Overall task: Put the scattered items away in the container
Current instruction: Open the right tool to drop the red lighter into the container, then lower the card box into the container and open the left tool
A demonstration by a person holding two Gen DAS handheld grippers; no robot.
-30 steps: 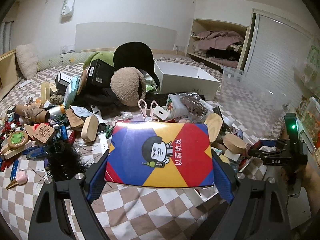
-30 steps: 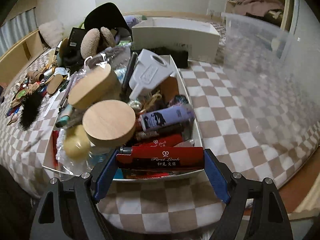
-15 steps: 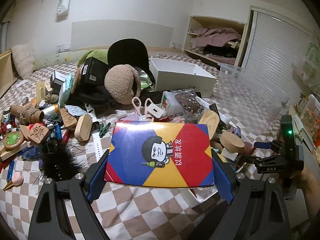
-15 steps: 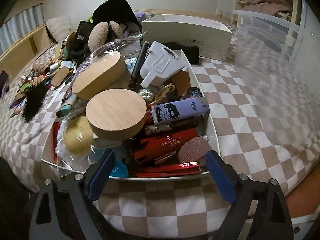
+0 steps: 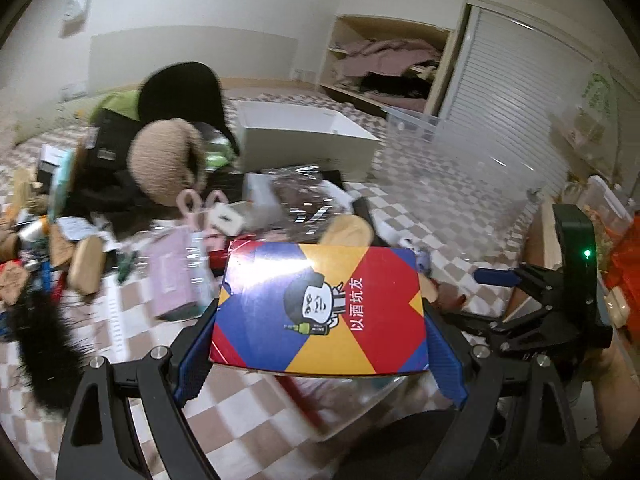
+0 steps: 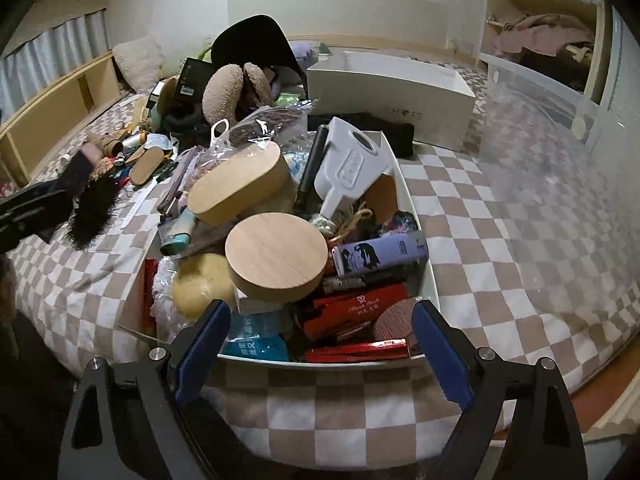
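My left gripper (image 5: 320,344) is shut on a flat box (image 5: 320,304) printed in red, blue and yellow with a cartoon face, held level above the checkered bed. My right gripper (image 6: 320,344) is open and empty, just in front of the near rim of a white tray (image 6: 404,184). The tray is heaped with items: a round wooden lid (image 6: 276,256), an oval wooden box (image 6: 240,188), a white dustpan (image 6: 348,164), a purple lighter (image 6: 380,254) and red packets (image 6: 360,312). The right gripper also shows at the right of the left wrist view (image 5: 500,278).
Scattered items lie on the bed to the left: a black feather duster (image 6: 94,210), plush earmuffs (image 5: 164,160), a black cap (image 6: 252,40), a wooden piece (image 5: 86,264). A white shoebox (image 6: 388,92) and a clear plastic bin (image 6: 560,128) stand behind and right of the tray.
My right gripper let go of the red packet into the tray, opened and drew back. My left gripper carried the colourful box to the right, toward the tray.
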